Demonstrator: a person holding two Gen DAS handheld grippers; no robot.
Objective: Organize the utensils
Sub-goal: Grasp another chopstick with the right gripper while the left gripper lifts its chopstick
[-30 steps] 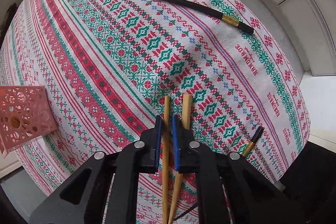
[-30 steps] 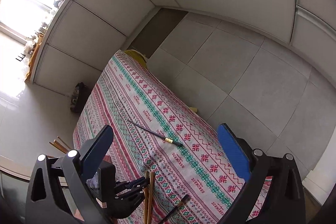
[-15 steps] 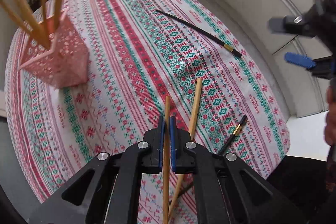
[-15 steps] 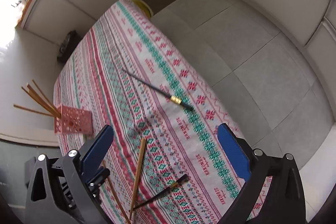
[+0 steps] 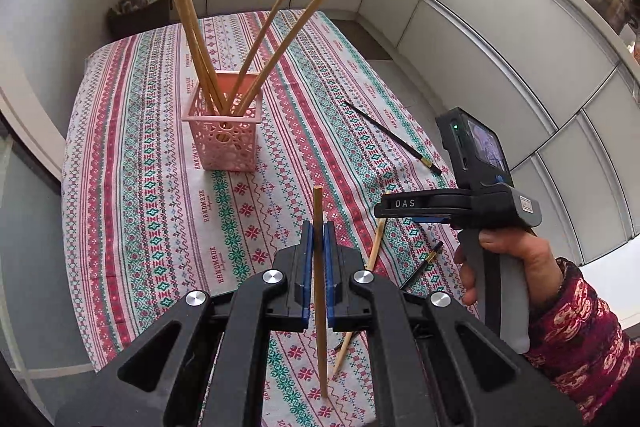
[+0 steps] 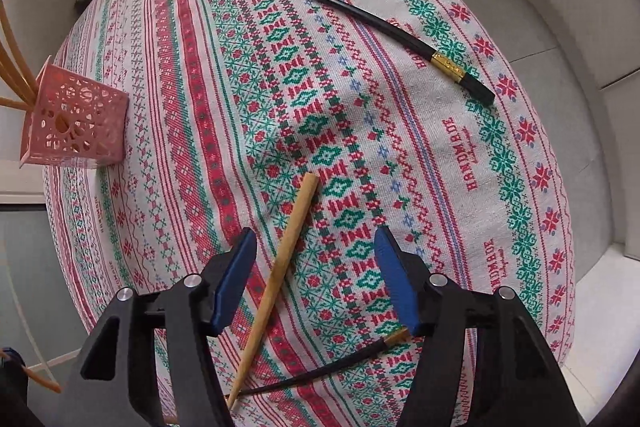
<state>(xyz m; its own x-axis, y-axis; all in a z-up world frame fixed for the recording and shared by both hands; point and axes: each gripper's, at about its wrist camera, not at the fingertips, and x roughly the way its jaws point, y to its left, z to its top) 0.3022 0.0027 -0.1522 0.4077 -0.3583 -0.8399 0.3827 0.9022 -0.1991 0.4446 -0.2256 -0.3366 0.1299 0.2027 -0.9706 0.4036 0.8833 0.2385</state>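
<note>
The pink perforated holder [image 5: 222, 137] stands upright on the patterned tablecloth [image 5: 132, 147], toward its left side, with several wooden chopsticks [image 5: 256, 43] leaning apart inside it. Nearer the camera, at centre, the left gripper [image 5: 319, 247] is fully closed on a single wooden chopstick [image 5: 319, 291], which stands between the blue pads with its upper end rising above the fingertips and its lower end reaching down toward the cloth. Right of it, a loose wooden chopstick [image 5: 374, 247] lies on the cloth, with a short black chopstick [image 5: 426, 261] with a gold band just beside it. Farther back, a long black chopstick [image 5: 390, 137] with a gold band lies well apart from the holder. At the right edge, a hand [image 5: 516, 259] in a patterned red sleeve grips the right gripper's handle. In the right wrist view, the right gripper [image 6: 316, 279] points steeply down over the cloth, its jaws partly open and closing; the loose wooden chopstick [image 6: 280, 267] lies between the pads, not pressed by either. The short black chopstick [image 6: 340, 359] passes beneath the right finger. The long black chopstick [image 6: 384, 27] lies at the upper right, and the holder [image 6: 74, 119] at the far left.
</note>
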